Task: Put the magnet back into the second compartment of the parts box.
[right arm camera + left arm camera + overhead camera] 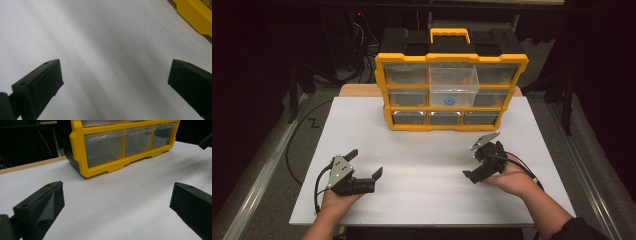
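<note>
Both the left gripper (366, 164) and right gripper (481, 157) are hovering with fingers spread wide and empty, near the pulled-out clear drawer (454, 86), which is probably light, slick, rigid plastic best pinched at its front lip.

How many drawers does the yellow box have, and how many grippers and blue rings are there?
Drawers: 9, one pulled out
Hand-held grippers: 2, left and right
Blue rings: 1
Box: 1
Total: 13
</note>
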Motion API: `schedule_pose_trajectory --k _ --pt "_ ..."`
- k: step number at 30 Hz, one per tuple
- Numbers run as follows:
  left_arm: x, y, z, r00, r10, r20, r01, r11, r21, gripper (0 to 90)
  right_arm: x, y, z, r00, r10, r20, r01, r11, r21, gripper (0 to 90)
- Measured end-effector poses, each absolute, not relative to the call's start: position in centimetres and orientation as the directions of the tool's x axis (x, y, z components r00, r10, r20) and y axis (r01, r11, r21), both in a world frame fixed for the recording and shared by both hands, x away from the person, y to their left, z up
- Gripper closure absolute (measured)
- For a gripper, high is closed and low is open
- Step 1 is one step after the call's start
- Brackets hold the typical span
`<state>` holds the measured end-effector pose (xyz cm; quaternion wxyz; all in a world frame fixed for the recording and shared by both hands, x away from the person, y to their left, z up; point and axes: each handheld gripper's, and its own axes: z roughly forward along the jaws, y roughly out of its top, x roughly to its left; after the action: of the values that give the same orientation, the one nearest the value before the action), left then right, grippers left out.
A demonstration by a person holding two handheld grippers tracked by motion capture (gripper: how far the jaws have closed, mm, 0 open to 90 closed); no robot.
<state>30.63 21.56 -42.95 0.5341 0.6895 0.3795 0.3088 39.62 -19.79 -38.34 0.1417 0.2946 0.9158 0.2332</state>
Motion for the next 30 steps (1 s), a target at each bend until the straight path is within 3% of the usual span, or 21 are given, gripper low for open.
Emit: schedule_pose_trajectory --k 18,30 --pt "30.6 21.5 -43.0 0.520 0.854 0.025 0.199 -0.149 0.969 0.0 38.5 -21.0 -40.3 -0.718 0.693 -0.064 0.423 0.508 0.750 2.1" --pt "30.7 21.4 -43.1 0.522 0.853 0.027 0.201 -0.153 0.968 0.0 37.9 -21.8 -41.4 -0.681 0.731 -0.042 0.377 0.400 0.836 1.9"
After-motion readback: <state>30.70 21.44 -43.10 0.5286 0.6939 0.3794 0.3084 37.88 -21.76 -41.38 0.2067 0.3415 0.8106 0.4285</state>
